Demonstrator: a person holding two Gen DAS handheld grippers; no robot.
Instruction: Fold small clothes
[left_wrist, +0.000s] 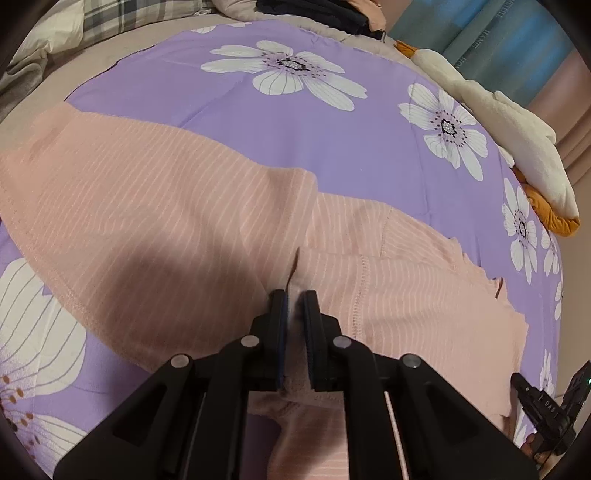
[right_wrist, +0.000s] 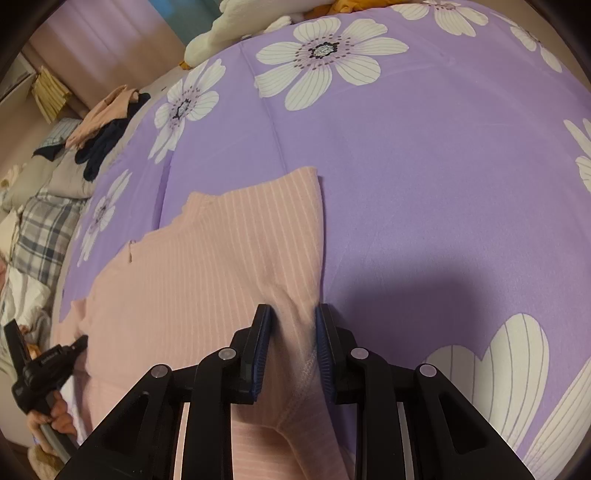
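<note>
Purple floral bedsheet (right_wrist: 424, 177) | pink garment (right_wrist: 221, 258) pinched in both hand-held grippers (left_wrist: 294, 295) (right_wrist: 291, 314)

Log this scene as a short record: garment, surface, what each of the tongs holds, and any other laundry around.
garment: pink striped top, partly folded
surface: purple floral sheet
left tongs: shut on a fold of the top
right tongs: shut on the top's edge
other laundry: dark and peach pile at the sheet's edge
also: white plush beside the sheet
</note>
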